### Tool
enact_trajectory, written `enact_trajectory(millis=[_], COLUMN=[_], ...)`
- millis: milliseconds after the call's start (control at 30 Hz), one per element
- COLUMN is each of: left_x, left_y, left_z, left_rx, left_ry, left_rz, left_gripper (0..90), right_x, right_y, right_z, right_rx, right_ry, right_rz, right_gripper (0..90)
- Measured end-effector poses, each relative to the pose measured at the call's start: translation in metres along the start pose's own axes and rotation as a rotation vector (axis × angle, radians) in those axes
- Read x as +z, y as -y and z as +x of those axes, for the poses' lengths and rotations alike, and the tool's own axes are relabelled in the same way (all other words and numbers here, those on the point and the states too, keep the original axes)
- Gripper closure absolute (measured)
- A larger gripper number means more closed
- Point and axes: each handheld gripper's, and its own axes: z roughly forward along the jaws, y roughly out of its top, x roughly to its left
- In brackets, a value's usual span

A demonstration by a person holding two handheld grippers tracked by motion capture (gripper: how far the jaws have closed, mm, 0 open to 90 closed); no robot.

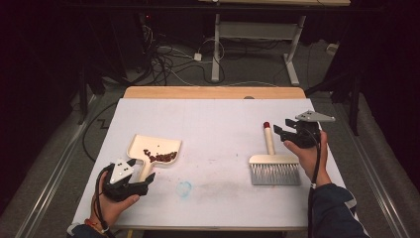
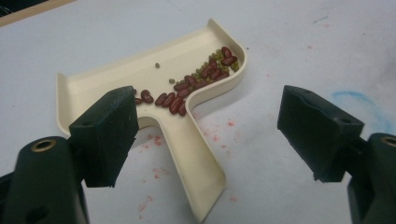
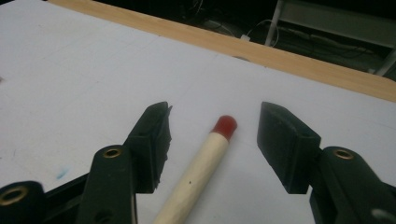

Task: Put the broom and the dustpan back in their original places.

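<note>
On the white-covered table, the cream plastic dustpan holding dark red beans lies toward the left edge, its handle running between the wide-open jaws of the left gripper, which touch nothing. Toward the right edge lies the small brush with grey bristles and a red-tipped pale wooden handle. That handle passes between the half-open jaws of the right gripper, clear of both pads.

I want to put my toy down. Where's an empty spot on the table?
The far half of the white table is bare, and so is the middle between the dustpan and the brush. Avoid the near corners, where the hands hold the tools.
</note>
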Motion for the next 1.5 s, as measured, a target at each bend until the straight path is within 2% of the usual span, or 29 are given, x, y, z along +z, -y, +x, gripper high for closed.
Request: enact_trajectory(millis=[233, 300, 367, 433, 467, 500, 533, 633, 700, 900, 967, 1067, 1333, 1500], left_x=[0.0, 0.0, 0.001, 0.002, 0.003, 0.003, 0.004, 0.004, 0.005, 0.005, 0.004, 0.005, 0.005, 0.005], left_y=[0.0, 0.0, 0.0, 0.0, 0.0, 0.0, -0.001, -0.001, -0.001, -0.001, -0.001, -0.001, -0.002, -0.002], left_z=[-0.005, -0.007, -0.008, -0.01, -0.011, -0.011, -0.011, -0.011, -0.011, -0.012, -0.012, -0.012, -0.013, -0.015], left_rx=[0.041, 0.038, 0.051, 0.063, 0.066, 0.069, 0.07, 0.065, 0.067, 0.076, 0.077, 0.076, 0.081, 0.094], left_ry=[0.009, 0.005, 0.006, 0.005, 0.007, 0.004, 0.003, 0.004, 0.009, 0.015, 0.012, 0.004, 0.004, 0.008], left_rz=[-0.001, -0.004, 0.005, 0.017, 0.019, 0.021, 0.02, 0.017, 0.019, 0.015, 0.016, 0.024, 0.02, 0.022], left_gripper=[20.0, 20.1, 20.1, 20.0, 20.0, 20.0, 20.1, 20.0, 20.0, 20.0, 20.1, 20.0, 20.0, 19.0], right_x=[-0.002, -0.001, 0.002, 0.006, 0.007, 0.008, 0.009, 0.014, 0.015, 0.016, 0.014, 0.009, -0.005, -0.016], right_y=[0.0, 0.0, 0.001, 0.003, 0.003, 0.004, 0.005, 0.006, 0.006, 0.005, 0.004, 0.001, -0.003, -0.005], right_z=[0.003, 0.002, 0.001, 0.001, 0.001, 0.0, -0.001, 0.001, 0.002, 0.006, 0.007, 0.011, 0.02, 0.031], right_rx=[0.003, 0.01, 0.022, 0.051, 0.062, 0.073, 0.08, 0.069, 0.077, 0.071, 0.075, 0.055, 0.025, -0.008], right_ry=[0.044, 0.046, 0.087, 0.156, 0.155, 0.13, 0.112, 0.135, 0.121, 0.135, 0.132, 0.128, 0.088, 0.052], right_rz=[-0.057, -0.068, -0.073, -0.066, -0.064, -0.072, -0.07, -0.051, -0.054, -0.063, -0.08, -0.094, -0.127, -0.15], right_gripper=[36.3, 32.8, 28.7, 14.9, 16.7, 19.5, 17.3, 16.6, 17.1, 16.7, 16.7, 16.7, 16.8, 16.9])
